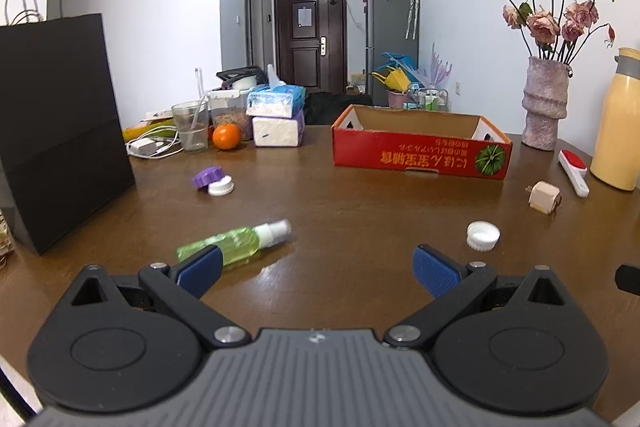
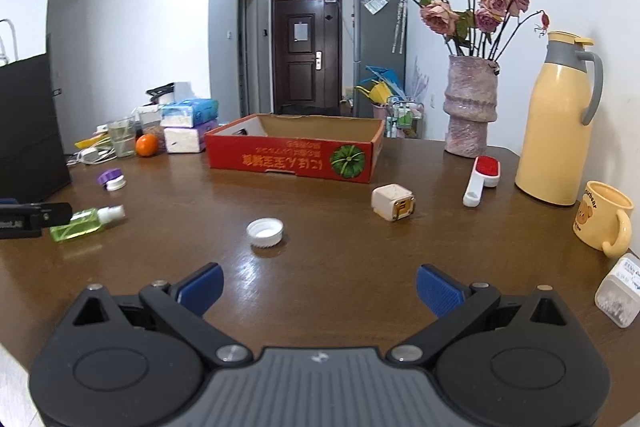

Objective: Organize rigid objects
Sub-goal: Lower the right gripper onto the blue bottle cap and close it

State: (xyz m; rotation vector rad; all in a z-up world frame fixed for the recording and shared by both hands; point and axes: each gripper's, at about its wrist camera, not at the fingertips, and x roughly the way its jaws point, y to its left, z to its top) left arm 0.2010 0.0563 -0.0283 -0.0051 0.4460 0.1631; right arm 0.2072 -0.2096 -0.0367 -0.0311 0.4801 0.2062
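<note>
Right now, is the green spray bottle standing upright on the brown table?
No, the green spray bottle lies on its side on the brown wooden table, its white nozzle pointing right.

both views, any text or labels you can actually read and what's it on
Red cardboard box: gold characters beside a watermelon picture, printed upside down, too blurred to read.
Yellow mug: "bear" above a bear drawing; the start of the word is hidden.
Small clear container: label print too small to read.
Paper on the dark door: nothing legible.
Tissue packs: print too blurred to read.
</note>
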